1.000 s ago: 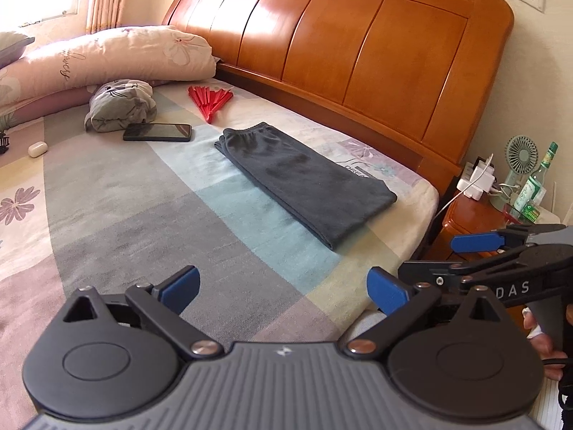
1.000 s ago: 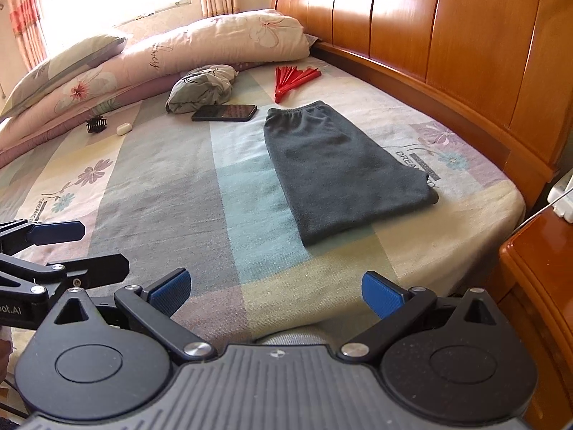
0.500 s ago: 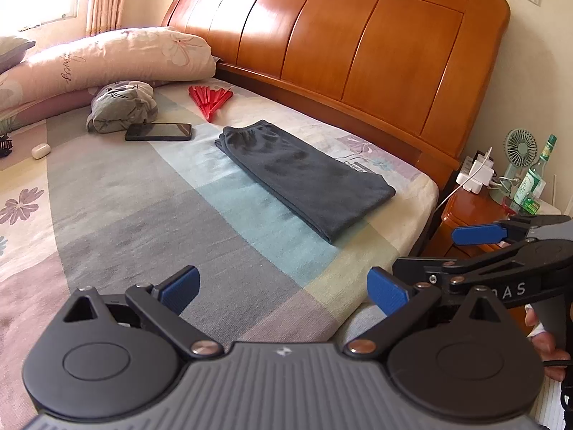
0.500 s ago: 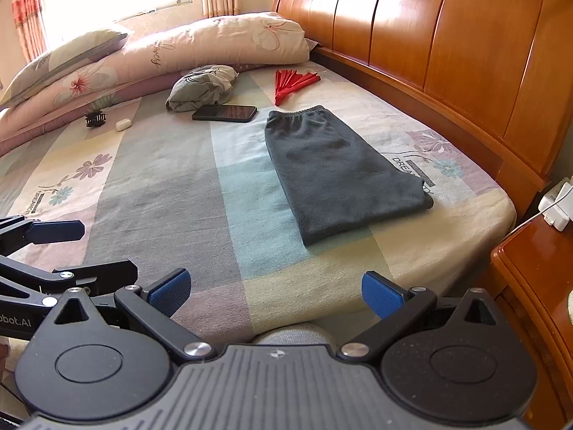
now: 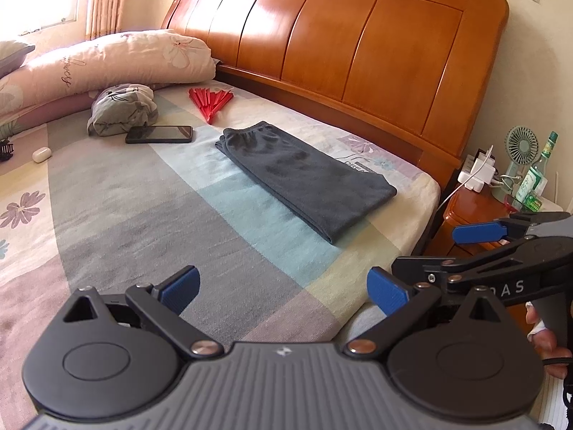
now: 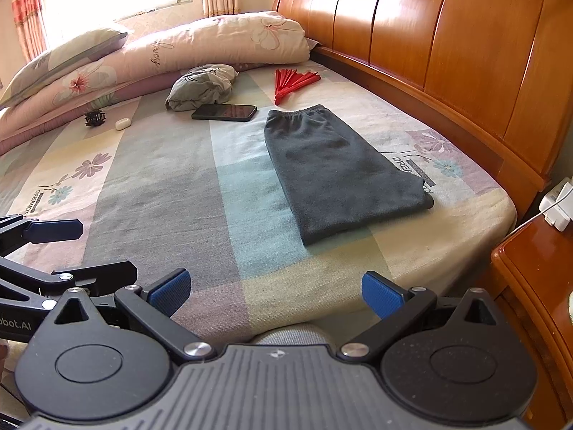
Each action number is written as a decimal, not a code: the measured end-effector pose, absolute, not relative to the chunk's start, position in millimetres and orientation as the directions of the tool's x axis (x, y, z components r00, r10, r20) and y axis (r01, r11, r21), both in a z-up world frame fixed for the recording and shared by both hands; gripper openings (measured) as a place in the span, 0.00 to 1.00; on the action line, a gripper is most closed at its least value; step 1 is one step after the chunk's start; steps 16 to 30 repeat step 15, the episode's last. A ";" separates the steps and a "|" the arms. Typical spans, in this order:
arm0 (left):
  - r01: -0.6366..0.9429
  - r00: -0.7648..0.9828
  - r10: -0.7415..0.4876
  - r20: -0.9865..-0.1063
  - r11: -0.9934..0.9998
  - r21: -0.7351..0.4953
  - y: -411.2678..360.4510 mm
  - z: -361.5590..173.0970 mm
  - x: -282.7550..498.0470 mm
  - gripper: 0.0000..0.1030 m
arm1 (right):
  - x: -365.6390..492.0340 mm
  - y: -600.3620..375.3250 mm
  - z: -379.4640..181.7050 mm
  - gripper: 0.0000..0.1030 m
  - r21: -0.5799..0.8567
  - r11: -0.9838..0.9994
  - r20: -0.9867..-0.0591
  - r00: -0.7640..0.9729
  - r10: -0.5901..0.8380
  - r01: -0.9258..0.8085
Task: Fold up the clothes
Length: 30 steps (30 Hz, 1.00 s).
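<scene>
Print under trousers (image 6: 340, 172) part-hidden, lettering cut off. Folded flat on bed (image 6: 161, 186) near headboard (image 6: 447, 46), well beyond left gripper (image 5: 283, 290) and right gripper (image 6: 275, 292). Both spread wide, empty.

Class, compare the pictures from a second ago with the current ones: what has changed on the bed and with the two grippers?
Both grippers drew back slightly from the bed. The left gripper and right gripper remain open and empty. The folded grey trousers, phone and red fan have not moved.
</scene>
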<state>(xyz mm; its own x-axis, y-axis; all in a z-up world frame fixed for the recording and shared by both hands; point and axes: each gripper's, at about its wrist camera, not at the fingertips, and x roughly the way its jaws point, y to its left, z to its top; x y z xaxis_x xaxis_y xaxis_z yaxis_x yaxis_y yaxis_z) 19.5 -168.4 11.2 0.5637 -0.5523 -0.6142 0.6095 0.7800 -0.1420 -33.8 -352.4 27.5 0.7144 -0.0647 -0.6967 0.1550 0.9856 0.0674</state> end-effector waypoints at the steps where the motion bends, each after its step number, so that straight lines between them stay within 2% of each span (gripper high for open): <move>1: 0.611 0.564 -0.552 -0.614 0.779 -0.140 -168.8 11.1 19.4 0.97 | -33.8 -352.3 27.4 1.00 0.067 0.986 -0.697 0.714 -0.065 0.155; 30: 0.597 0.573 -0.540 -0.617 0.790 -0.137 -168.3 12.8 19.7 0.97 | -33.5 -350.9 30.2 1.00 0.051 0.986 -0.688 0.721 -0.081 0.160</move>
